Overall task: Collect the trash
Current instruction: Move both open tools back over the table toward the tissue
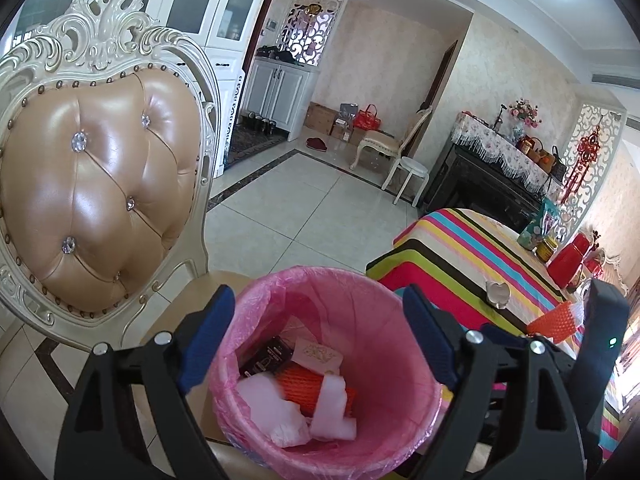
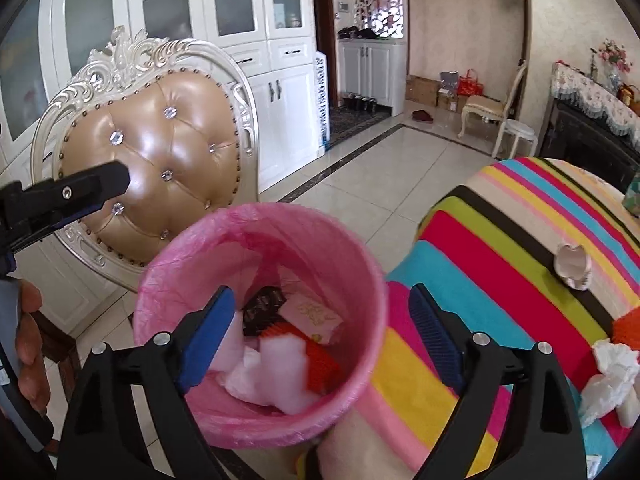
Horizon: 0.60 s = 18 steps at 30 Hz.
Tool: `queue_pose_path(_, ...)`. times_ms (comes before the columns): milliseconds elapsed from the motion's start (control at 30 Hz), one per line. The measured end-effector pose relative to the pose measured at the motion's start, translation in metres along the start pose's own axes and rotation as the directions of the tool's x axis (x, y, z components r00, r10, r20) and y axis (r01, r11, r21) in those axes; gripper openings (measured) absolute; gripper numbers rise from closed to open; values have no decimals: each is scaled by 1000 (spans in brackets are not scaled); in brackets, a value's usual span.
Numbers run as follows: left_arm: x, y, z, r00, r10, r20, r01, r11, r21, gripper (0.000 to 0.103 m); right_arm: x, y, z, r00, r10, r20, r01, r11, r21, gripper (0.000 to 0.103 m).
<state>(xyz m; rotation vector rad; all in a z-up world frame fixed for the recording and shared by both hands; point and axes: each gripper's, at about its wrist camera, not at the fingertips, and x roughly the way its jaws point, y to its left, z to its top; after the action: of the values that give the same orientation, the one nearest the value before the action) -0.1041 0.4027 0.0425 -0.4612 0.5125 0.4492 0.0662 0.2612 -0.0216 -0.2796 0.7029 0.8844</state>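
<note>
Pink crinkled plastic lines the round trash bin, which sits on the seat of a chair at 6 o'clock in both wrist views. Inside it we see white foam pieces, an orange ribbed mesh sleeve, a dark glossy wrapper and a pale printed card.

Our left tool hangs over the bin with its blue ridged pads spread wide and nothing between them. Our right tool stands just as wide above the bin's right rim, also empty.

The chair's back is tufted tan leather with crystal buttons, brass studs and a carved cream frame. At 3 o'clock, a cloth in bright glossy stripes covers the worktop; on it lie a broken white eggshell, crumpled white tissue and another orange mesh piece.

Beyond, we see pale polished floor tiles with a dark border, white glass-fronted cabinets and patterned cream wallpaper.
</note>
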Motion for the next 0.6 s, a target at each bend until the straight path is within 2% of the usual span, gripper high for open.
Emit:
queue_pose_path(267,-2,-41,-11,997,-80,10,79,996,44,84,-63,-65,-24,994,-100,51,95,991,95,85)
queue_pose_path(433,-3,-89,-28,988,-154,12,152,984,96,84,-109,-119,-50,980,-189,68,176,971,160,85)
queue_pose_path(600,3,-147,-50,974,-226,-20,226,963,144,84,-148,-173,-83,962,-267,58,248,941,230,85)
